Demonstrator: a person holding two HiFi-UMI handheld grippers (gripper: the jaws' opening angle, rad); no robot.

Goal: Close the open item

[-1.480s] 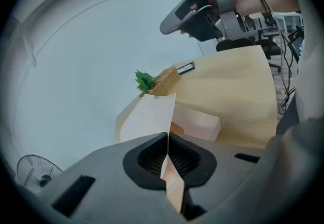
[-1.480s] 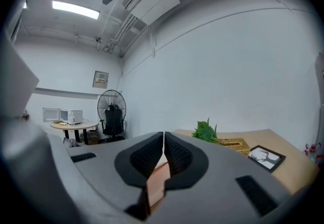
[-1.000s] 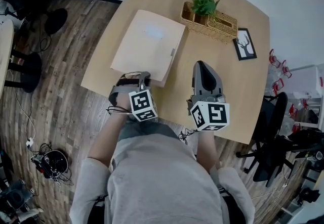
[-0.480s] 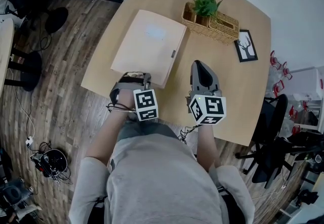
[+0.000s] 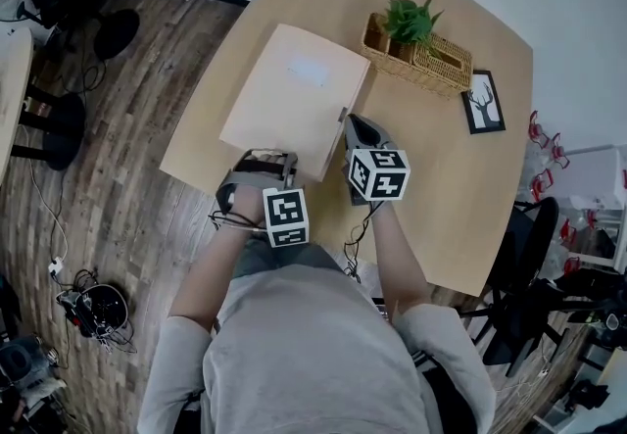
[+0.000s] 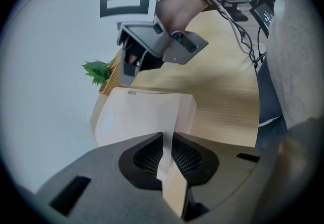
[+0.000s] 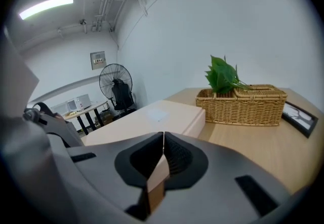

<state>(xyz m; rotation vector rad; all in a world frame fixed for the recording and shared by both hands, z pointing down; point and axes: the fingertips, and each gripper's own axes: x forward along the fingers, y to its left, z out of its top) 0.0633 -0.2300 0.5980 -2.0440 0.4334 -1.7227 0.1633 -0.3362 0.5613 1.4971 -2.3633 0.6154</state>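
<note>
A flat pale box lies on the wooden table with its lid down. My left gripper is at the box's near edge. In the left gripper view its jaws are opening, a narrow slit apart, and the box shows through the slit; the pads do not visibly press on it. My right gripper is by the box's near right corner, next to the small tab on that side. Its jaws meet with nothing between them, and the box lies just ahead. From the left gripper view the right gripper hangs over the box's far side.
A wicker basket with a green plant stands at the table's far side, with a small framed picture to its right. The table's near edge runs just under my grippers. Office chairs and a fan base stand on the floor around it.
My right gripper has swung left and forward, from the bare table to the box's near right corner. The left gripper has stayed at the box's near edge.
</note>
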